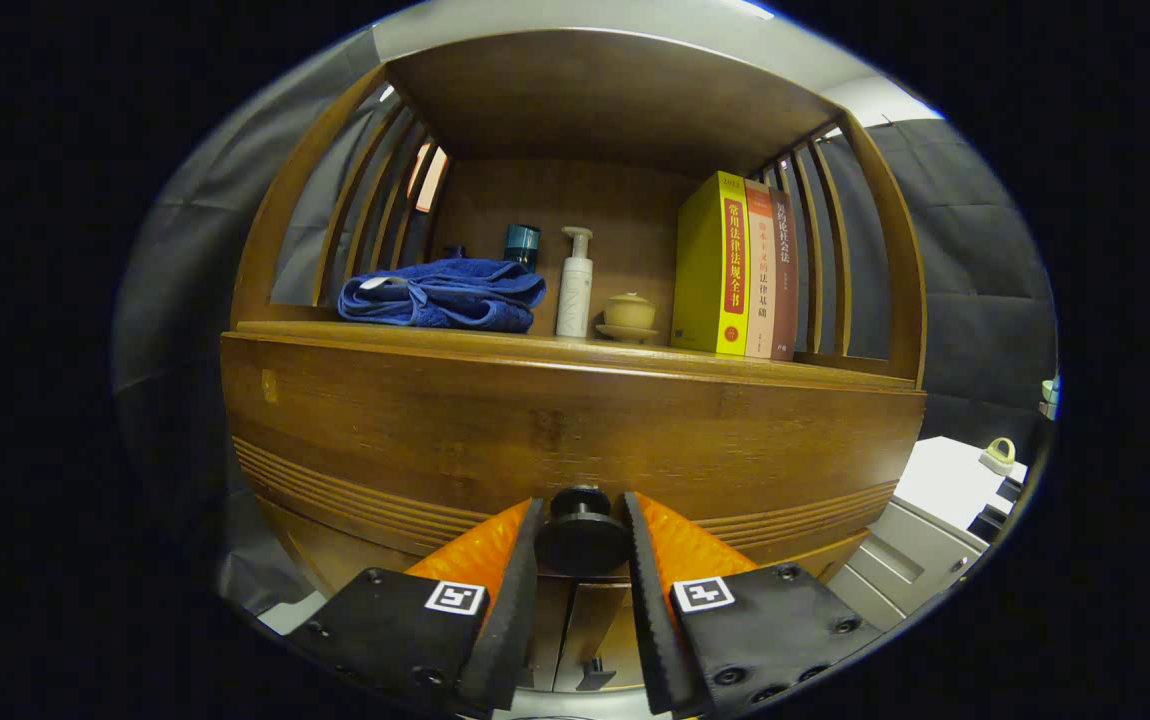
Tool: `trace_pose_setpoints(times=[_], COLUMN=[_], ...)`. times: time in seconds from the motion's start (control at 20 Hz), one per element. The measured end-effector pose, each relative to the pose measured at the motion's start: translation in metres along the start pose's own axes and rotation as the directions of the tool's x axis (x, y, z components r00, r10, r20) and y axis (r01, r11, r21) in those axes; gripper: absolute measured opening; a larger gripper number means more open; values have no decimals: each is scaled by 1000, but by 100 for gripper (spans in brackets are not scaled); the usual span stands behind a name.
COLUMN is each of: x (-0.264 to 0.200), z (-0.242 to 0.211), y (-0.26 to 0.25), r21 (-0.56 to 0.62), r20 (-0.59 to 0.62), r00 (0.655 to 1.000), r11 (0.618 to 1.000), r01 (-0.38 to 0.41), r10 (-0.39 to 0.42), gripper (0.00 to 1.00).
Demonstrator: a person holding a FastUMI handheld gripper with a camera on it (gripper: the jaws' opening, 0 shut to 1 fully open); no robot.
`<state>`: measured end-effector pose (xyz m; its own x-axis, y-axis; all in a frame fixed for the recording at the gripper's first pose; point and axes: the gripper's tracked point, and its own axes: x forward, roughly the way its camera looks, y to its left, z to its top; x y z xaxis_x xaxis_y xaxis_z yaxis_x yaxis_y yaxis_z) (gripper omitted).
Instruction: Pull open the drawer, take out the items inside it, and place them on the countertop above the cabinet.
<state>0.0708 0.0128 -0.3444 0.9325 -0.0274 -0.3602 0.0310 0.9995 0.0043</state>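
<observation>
Gripper (pixel 582 530) fingers sit on either side of the dark round drawer knob (pixel 581 535), apparently closed against it. That knob juts straight toward the gripper from the shut wooden drawer front (pixel 535 430) below the countertop (pixel 575 350), so the pull runs straight back.

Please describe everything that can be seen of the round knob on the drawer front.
The knob is dark, round and smooth, with a narrower neck behind a wider head; its material cannot be told. It sticks out from the wooden drawer front, below the countertop. The drawer looks closed. The knob sits between the fingers of the gripper, which flank it closely on both sides; whether they already press on it cannot be told.
</observation>
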Motion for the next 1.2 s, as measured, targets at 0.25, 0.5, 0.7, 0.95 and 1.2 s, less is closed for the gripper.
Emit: trace_pose_setpoints(times=[0.25, 0.5, 0.7, 0.95, 1.2], x=[4, -11, -36, -72, -102], z=[2, 3, 1, 0, -1], y=[-3, -2, -3, -3, -3], r21=[5, 31, 56, 65, 56], r20=[-18, -47, -73, -111, -134], r00=[1000, 998, 996, 992, 988], r11=[1000, 999, 997, 996, 996], r01=[-22, -41, -48, -60, -74], r10=[22, 42, 52, 67, 81], gripper=[46, 45, 40, 39, 39])
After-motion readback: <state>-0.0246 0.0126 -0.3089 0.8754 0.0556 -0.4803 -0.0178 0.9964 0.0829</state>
